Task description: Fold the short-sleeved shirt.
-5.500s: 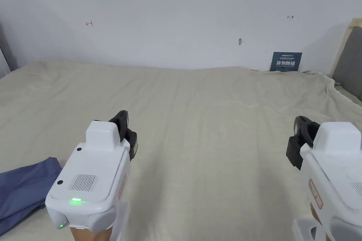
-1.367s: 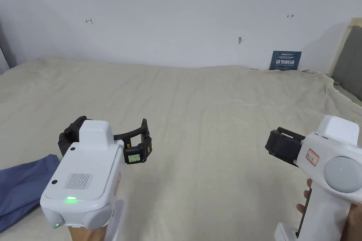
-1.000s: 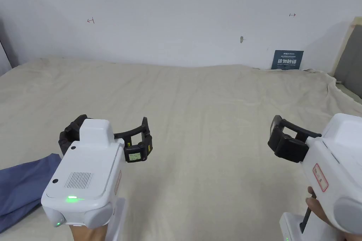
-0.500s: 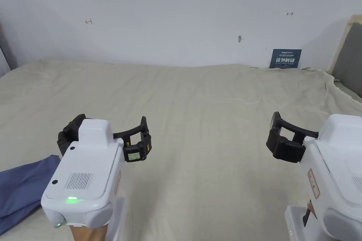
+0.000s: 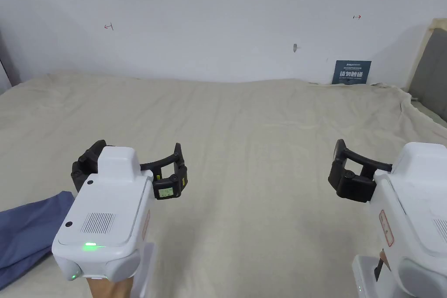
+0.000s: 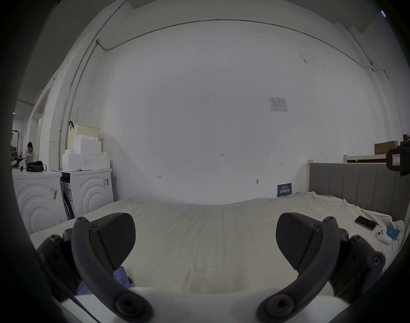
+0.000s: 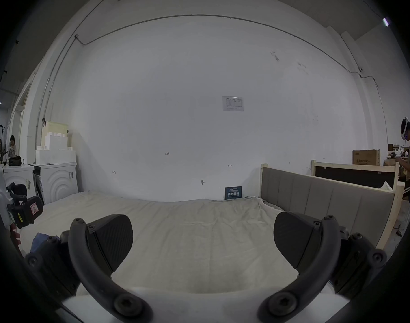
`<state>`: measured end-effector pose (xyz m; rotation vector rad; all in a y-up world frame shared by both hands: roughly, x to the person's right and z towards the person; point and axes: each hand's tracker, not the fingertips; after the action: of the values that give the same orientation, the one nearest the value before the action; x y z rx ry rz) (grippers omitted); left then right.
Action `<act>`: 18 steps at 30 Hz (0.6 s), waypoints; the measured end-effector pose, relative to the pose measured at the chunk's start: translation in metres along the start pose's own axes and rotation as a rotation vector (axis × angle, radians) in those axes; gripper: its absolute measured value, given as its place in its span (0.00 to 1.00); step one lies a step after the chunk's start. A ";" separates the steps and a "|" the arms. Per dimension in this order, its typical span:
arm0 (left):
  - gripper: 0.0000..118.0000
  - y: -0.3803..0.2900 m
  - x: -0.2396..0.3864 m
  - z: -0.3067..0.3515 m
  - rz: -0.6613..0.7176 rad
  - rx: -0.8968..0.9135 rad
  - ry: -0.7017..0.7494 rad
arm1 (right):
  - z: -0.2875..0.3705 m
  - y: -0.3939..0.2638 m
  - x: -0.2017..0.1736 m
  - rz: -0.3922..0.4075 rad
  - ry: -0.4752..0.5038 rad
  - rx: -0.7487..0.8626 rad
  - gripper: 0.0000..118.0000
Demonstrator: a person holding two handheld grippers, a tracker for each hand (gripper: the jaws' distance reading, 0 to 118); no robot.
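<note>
White wall (image 5: 218,28) behind, with a small blue sign (image 5: 351,72) propped at its foot near the bed's far right corner. Beige sheet (image 5: 244,137) over the whole bed, lightly creased, bare across the middle. Grey headboard (image 7: 315,195) along the right edge.

Left gripper (image 5: 131,168) held above the sheet toward the near left, jaws spread wide, nothing between them; same wide gap in the left gripper view (image 6: 205,241), pads (image 6: 115,237) apart over bare sheet. Right gripper (image 5: 349,172) held above the near right part of the bed, jaws likewise spread and empty, plain in the right gripper view (image 7: 203,241). Grippers well apart, both clear of the fabric.

Shirt (image 5: 26,229), blue, bunched at the near left corner of the bed, just beside the left gripper's body and lower than it, touched by neither gripper. A scrap of it visible under the left jaw in the left gripper view (image 6: 121,276).

Phone (image 6: 365,222) and a small white item (image 6: 383,235) on the sheet by the right edge. White machines (image 6: 87,193) past the left edge, boxes stacked on top. Two other people far off, one at each side of the room.
</note>
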<state>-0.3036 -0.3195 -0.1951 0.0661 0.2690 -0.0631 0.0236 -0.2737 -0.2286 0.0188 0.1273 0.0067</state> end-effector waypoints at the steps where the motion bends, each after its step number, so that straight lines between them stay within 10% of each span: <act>1: 1.00 0.000 0.000 0.000 0.000 0.000 -0.001 | -0.001 -0.001 0.001 0.000 0.001 0.000 1.00; 18: 1.00 0.000 -0.001 0.001 0.000 0.000 0.001 | -0.003 -0.003 0.004 -0.002 0.001 -0.003 1.00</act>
<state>-0.3046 -0.3195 -0.1935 0.0663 0.2697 -0.0632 0.0275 -0.2770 -0.2326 0.0162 0.1286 0.0045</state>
